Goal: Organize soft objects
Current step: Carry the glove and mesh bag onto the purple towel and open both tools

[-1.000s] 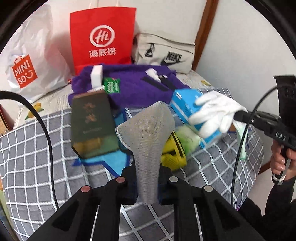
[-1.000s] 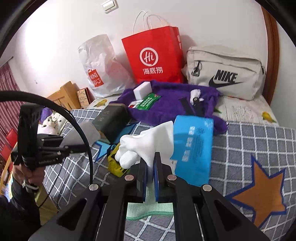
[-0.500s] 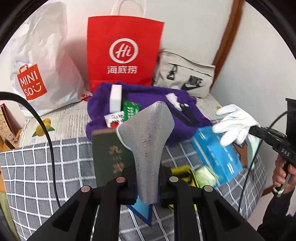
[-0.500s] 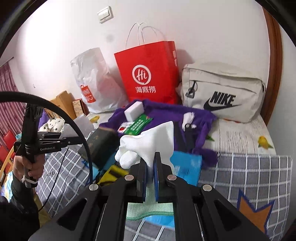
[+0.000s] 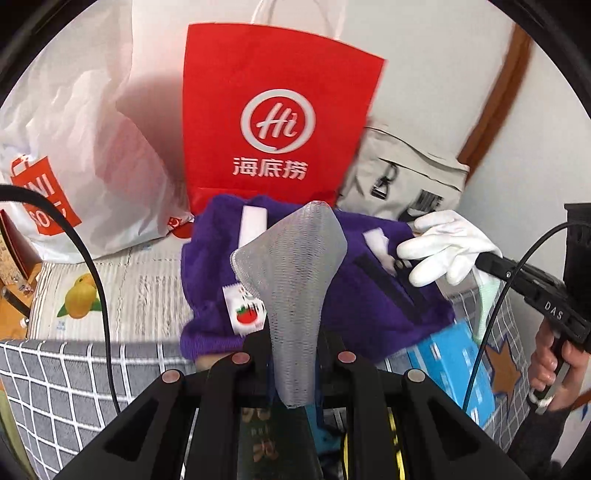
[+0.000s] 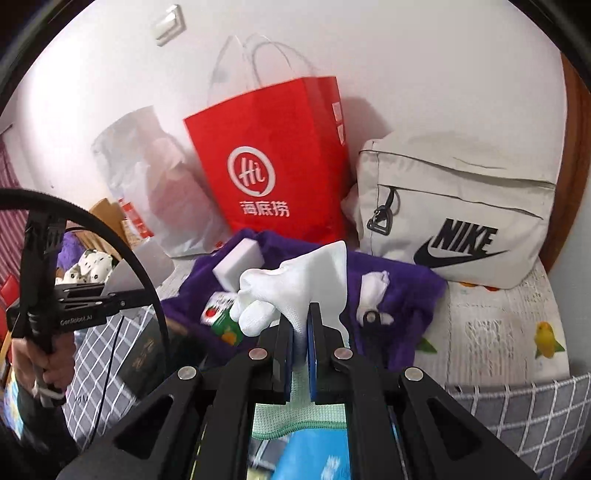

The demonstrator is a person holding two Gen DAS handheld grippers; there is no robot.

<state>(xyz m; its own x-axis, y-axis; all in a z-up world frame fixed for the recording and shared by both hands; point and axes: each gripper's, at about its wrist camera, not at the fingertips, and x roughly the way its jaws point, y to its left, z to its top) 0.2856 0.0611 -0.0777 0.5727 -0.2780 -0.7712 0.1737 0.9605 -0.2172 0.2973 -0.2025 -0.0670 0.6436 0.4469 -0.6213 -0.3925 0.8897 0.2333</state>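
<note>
A plain white wall rises behind the bed, with a white light switch plate high on it. A brown wooden bed post runs up the corner on the right. The bed carries a grey blanket with a white grid over a pale sheet printed with fruit. Red-striped curtains hang at far left, beside light wooden furniture.

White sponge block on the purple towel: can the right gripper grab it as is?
Probably not. The right gripper has its jaws shut on the white glove, so nothing is free to close on the sponge block, though it lies uncovered on the purple towel.
</note>
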